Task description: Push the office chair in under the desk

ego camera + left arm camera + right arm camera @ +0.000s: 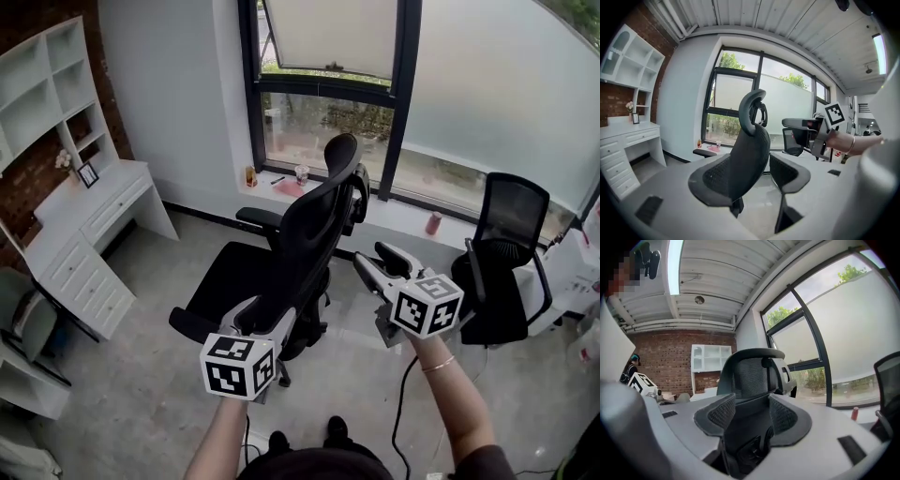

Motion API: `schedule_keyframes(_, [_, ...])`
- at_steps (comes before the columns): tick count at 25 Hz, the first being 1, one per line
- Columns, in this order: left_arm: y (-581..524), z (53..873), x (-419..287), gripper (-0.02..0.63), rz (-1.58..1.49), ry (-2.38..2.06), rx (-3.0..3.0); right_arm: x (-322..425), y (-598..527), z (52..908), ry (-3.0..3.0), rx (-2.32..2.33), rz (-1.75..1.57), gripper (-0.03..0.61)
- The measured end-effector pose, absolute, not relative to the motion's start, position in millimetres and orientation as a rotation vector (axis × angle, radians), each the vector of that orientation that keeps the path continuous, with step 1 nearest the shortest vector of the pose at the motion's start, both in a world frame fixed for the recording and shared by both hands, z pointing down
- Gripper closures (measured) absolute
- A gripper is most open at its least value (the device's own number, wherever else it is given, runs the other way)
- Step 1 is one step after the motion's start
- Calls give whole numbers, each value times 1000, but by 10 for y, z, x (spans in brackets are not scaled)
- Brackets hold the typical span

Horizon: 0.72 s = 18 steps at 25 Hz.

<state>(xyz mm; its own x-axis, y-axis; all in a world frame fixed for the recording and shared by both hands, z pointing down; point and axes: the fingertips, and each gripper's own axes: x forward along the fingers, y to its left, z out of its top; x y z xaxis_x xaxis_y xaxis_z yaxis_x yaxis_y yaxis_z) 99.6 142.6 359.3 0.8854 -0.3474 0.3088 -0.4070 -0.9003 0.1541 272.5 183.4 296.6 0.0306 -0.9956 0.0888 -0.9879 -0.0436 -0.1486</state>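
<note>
Head view: the black mesh-backed office chair [305,234] stands mid-floor, well apart from the white drawered surface [89,225] at left. Its base is mostly hidden.

Left gripper view: the left hand-held gripper [752,176] has textured jaws apart, astride the backrest's edge.

Right gripper view: the right hand-held gripper [752,412], jaws parted, holds nothing.

The office chair [300,248] is set mid-room, before the window [328,103]. The bench [89,239] is placed well apart at its left, against the wall [159,84]. A second chair [506,262] is found at the right. The left tongs [258,321] are held behind the backrest [314,220], the right tongs [372,259] just beside it.
</note>
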Motion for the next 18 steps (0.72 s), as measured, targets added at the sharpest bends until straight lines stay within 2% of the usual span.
schedule_keyframes(9, [1556,3584,1494,367,545,-758,2857,3496,1369,2702,2274,-2225,-135,334])
schedule_keyframes(18, [1421,3843,1586,374,679,-1014,2786,3718,869,2864,2479,-2233,-111,308])
